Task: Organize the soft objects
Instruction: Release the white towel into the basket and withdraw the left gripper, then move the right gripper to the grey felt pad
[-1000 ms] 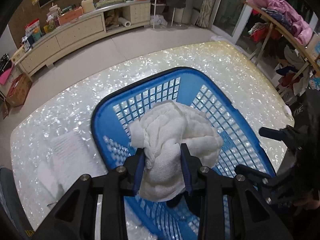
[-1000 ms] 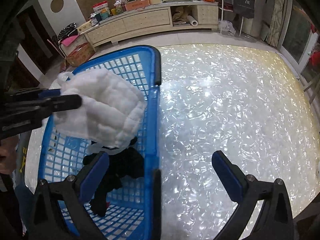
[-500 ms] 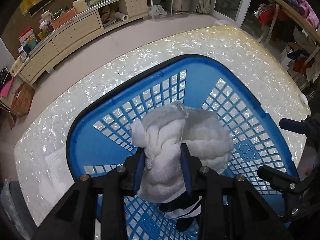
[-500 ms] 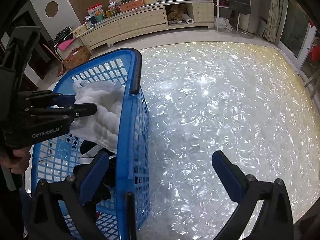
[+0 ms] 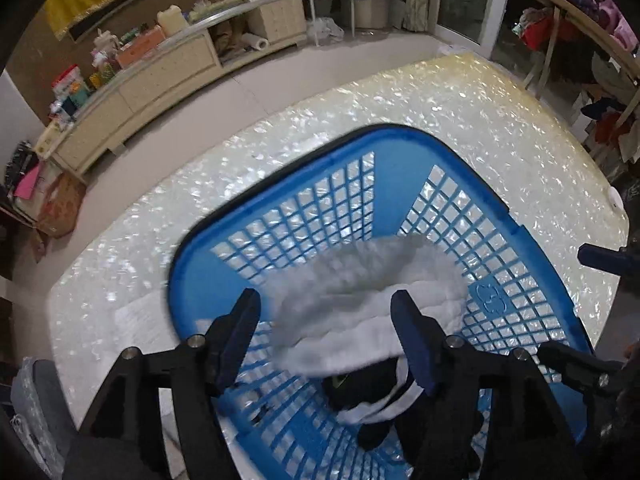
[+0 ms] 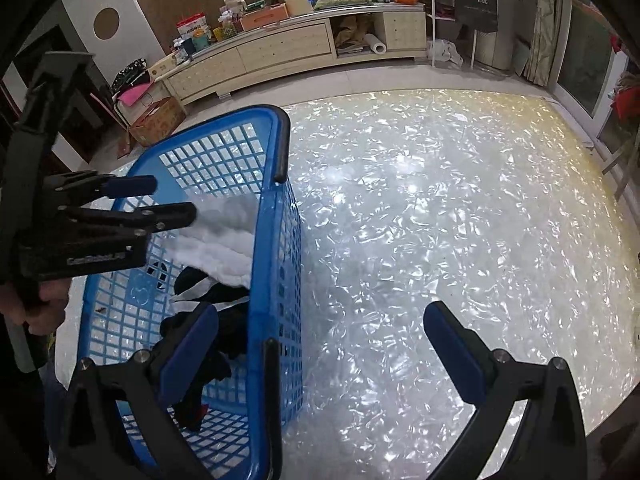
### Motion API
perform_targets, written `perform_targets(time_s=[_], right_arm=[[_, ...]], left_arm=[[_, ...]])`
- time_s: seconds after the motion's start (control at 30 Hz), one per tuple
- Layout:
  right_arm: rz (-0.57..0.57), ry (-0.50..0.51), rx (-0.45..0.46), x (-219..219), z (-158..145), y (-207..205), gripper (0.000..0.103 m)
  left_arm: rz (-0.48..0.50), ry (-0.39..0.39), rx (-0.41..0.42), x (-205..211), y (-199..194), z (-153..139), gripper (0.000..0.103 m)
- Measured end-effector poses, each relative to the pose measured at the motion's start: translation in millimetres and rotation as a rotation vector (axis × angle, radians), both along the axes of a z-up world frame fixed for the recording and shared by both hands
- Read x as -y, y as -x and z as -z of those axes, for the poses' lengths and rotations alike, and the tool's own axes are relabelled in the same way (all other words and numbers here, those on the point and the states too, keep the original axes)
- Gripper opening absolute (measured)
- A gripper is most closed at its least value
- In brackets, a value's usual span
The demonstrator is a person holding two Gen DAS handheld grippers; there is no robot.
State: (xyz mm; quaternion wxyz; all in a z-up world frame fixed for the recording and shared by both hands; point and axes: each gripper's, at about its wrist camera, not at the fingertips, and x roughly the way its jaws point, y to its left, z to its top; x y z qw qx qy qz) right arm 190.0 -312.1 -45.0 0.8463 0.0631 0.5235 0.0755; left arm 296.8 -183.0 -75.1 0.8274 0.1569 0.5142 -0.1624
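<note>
The left gripper (image 5: 326,332) is held over the blue basket (image 5: 532,240), and its jaws have just been opening. They are now spread apart. The white towel (image 5: 360,300) is seen between them, blurred, and is not pressed by either finger. The towel is inside the basket, on top of some black and white clothes (image 5: 372,400) at the bottom.

The right gripper (image 6: 320,344) is spread wide with nothing between its jaws. One finger (image 6: 188,348) is seen over the basket (image 6: 276,264) and the other over the shiny white table (image 6: 440,220). The basket is stood on this table.

Farther back, a long cream cabinet (image 6: 288,52) is seen by the wall, with boxes and packets piled on top.
</note>
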Motion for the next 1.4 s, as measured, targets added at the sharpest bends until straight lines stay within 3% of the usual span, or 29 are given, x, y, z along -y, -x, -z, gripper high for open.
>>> perform_targets(time_s=[0.17, 0.2, 0.27, 0.5, 0.57, 1.03, 1.4], right_arm=[[0.000, 0.003, 0.021, -4.5, -14.4, 9.4, 0.103], [-0.004, 0.002, 0.029, -7.3, -19.0, 12.2, 0.103], [-0.012, 0.004, 0.042, -12.4, -25.9, 16.8, 0.103], [-0.055, 0.016, 0.084, -43.2, -48.5, 36.2, 0.103], [-0.070, 0.019, 0.093, -53.8, -52.8, 40.8, 0.103], [-0.236, 0.030, 0.135, -157.2, -72.2, 66.1, 0.103], [-0.416, 0.063, 0.110, -245.6, -46.9, 58.6, 0.103]], left_arm=[[0.004, 0.015, 0.042, -12.9, 28.5, -23.7, 0.068], [-0.004, 0.027, 0.044, -18.4, 35.5, -30.1, 0.070], [-0.020, 0.039, 0.052, -28.0, 47.1, -38.8, 0.088], [-0.049, 0.052, 0.108, -63.8, 91.8, -66.0, 0.092], [-0.058, 0.065, 0.118, -74.1, 101.2, -71.5, 0.103], [-0.229, 0.104, 0.174, -196.1, 177.1, -87.7, 0.103], [-0.362, 0.097, 0.133, -282.6, 206.3, -64.4, 0.103]])
